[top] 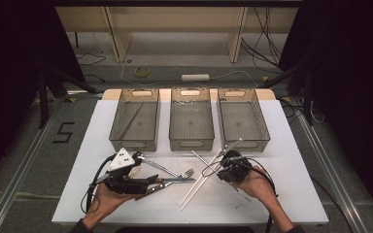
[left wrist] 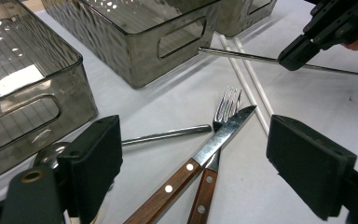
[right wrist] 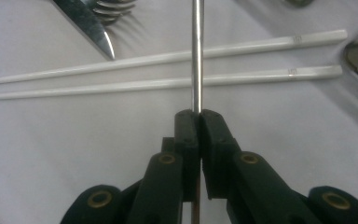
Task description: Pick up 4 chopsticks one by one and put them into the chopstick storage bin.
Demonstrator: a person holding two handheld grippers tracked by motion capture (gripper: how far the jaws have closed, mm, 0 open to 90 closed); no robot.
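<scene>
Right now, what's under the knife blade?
The fork lies under the knife: its tines stick out past the blade tip and its wooden handle shows below. The fork's neck is covered by the blade. Beneath both is the white table.

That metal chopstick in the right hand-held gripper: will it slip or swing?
Probably stiff: the metal chopstick runs straight from the right hand-held gripper. Its polished, thin shaft may slip or pivot, since the pads pinch one short stretch.
</scene>
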